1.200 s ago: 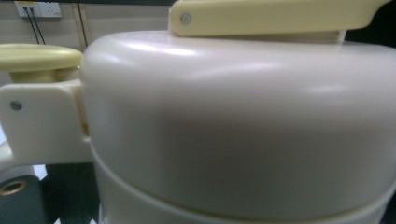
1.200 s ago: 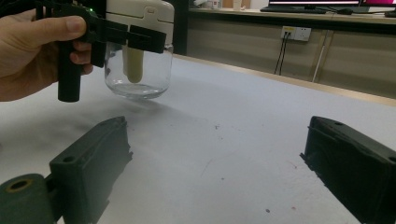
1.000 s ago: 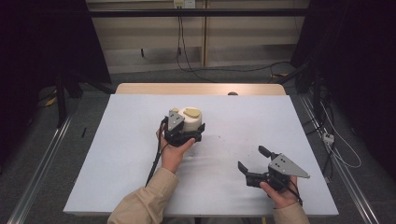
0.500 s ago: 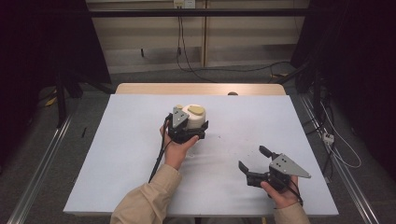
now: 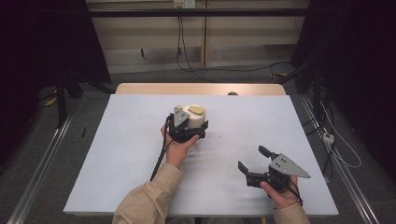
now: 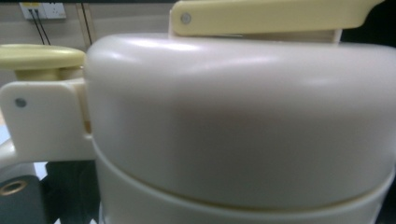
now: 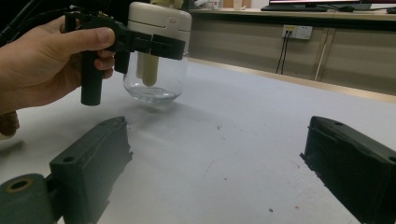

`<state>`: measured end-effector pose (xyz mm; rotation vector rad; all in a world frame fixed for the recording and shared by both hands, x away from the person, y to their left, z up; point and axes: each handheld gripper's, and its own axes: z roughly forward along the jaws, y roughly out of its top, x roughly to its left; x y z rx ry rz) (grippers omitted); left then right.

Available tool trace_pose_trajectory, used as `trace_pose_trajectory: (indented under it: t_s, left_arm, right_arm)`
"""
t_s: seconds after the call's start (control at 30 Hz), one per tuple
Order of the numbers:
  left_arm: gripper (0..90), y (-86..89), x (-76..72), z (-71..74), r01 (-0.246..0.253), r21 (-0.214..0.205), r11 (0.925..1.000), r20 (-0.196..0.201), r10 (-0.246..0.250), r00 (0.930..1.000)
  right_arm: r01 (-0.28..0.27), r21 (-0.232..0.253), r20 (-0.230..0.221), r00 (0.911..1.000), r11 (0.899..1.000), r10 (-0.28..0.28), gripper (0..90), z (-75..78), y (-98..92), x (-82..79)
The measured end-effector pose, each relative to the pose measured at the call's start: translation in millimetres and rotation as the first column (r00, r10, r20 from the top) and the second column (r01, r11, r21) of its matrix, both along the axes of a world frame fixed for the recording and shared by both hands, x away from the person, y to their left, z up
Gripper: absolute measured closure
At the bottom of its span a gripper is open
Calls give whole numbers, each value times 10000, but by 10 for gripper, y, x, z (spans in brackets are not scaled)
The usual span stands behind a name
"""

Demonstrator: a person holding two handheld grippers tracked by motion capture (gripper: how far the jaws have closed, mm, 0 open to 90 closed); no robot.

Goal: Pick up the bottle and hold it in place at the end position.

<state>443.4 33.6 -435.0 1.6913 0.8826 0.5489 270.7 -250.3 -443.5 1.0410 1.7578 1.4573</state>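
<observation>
glass jar point(image 7: 154, 81) with cream lid point(image 5: 192, 115) is held upright, just above mid-table, clamped by the left gripper point(image 5: 186, 130); right gripper point(image 5: 254, 164), jaws spread and empty, is kept well apart, near-right.

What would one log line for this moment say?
left gripper: shut on jar, lifted off table | right gripper: open, empty, low over table | jar: clear body, cream lid

Tan sleeves point(image 5: 148, 201), black hand-held gripper point(image 5: 253, 159) with grey triangular plate point(image 5: 288, 165), trailing black cable point(image 5: 158, 160)
</observation>
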Motion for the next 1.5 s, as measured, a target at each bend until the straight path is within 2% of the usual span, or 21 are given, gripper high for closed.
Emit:
trace_pose_trajectory:
  t_s: [0.17, 0.4, 0.5, 0.8, 0.97, 1.3, 1.5]
  left_arm:
    - [54, -12, 3, -10, -46, -50, 10000, -36, 46, 10000]
    - [54, -38, 15, -44, -59, 188, 9998, -81, 61, 9999]
    - [54, -62, 7, -49, -40, 7, 10000, -64, 40, 10000]
    - [54, -165, 29, -16, 173, 173, 9997, 94, -174, 9998]
    - [54, -188, 58, -30, 155, 99, 9998, -8, -155, 9999]
    - [54, -212, 88, -66, 34, 223, 9997, -11, -34, 10000]
    - [55, -250, 96, -97, 39, 85, 10000, -58, -38, 10000]
  right_arm:
    - [63, -12, -19, 10000, 10000, -63, 61, -1, -6, 3]
    - [13, -10, 14, 10000, 10000, -13, 61, 0, -2, 1]
    - [5, -7, 6, 10000, 10000, -5, 61, 1, -3, 0]
    - [-3, -15, 21, 10000, 10000, 3, 61, 2, 0, -2]
    - [-14, -12, 16, 10000, 10000, 14, 61, -1, -4, -4]
    - [-12, -15, 28, 10000, 10000, 12, 61, -1, -4, -4]
    - [-18, 17, 65, 10000, 10000, 18, 63, 1, 0, -4]
